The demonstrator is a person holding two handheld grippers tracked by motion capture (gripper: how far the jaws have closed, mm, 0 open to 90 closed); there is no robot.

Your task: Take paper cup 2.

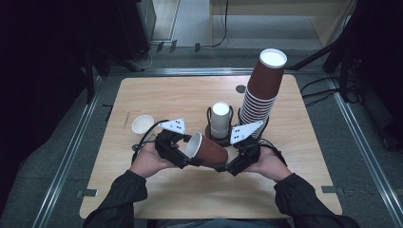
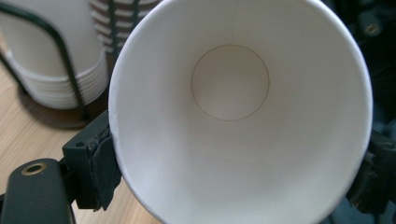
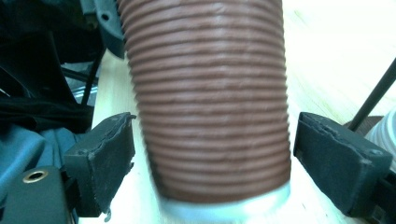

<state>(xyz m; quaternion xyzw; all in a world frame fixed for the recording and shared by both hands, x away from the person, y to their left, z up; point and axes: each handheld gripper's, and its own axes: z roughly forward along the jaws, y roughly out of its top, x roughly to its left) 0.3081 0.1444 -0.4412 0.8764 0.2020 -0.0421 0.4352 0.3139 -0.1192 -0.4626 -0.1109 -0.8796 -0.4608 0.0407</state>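
A brown ribbed paper cup (image 1: 209,151) with a white inside lies on its side in the air between my two hands, above the wooden table's (image 1: 180,95) front half. My left gripper (image 1: 187,154) holds it at the mouth. In the left gripper view both pads press on the rim of the cup (image 2: 233,116), and I look into its white inside. My right gripper (image 1: 223,166) is at the cup's base end. In the right gripper view the cup (image 3: 210,102) stands between the jaws with a narrow gap at each pad, so this gripper (image 3: 212,163) is open.
A tall leaning stack of brown cups (image 1: 261,90) rises at the back right. A stack of white cups (image 1: 220,121) sits in a black wire holder just behind my hands. A single white cup (image 1: 142,124) stands on the left.
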